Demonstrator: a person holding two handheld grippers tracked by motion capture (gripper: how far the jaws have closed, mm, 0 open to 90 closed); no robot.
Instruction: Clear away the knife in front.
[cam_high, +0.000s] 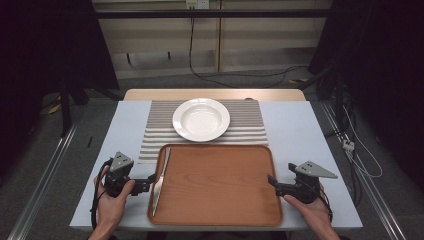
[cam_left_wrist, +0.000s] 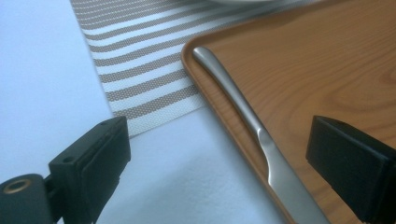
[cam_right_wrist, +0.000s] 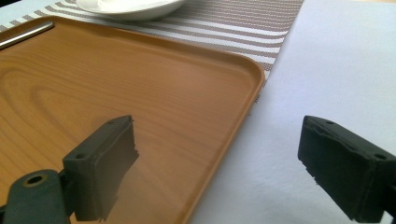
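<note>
The left gripper (cam_high: 148, 183) is held at the tray's (cam_high: 220, 200) left edge, its fingers (cam_left_wrist: 100, 163) spread wide astride the knife (cam_high: 161, 181), which lies along the tray's left rim. At the tray's right edge, the right gripper (cam_high: 272, 182) is held with fingers (cam_right_wrist: 107, 163) open, empty, over the rim and counter (cam_high: 300, 130).

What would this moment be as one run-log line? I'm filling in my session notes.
left tongs: open, straddling knife at tray left rim | right tongs: open, straddling tray right rim | plate: on striped mat
</note>
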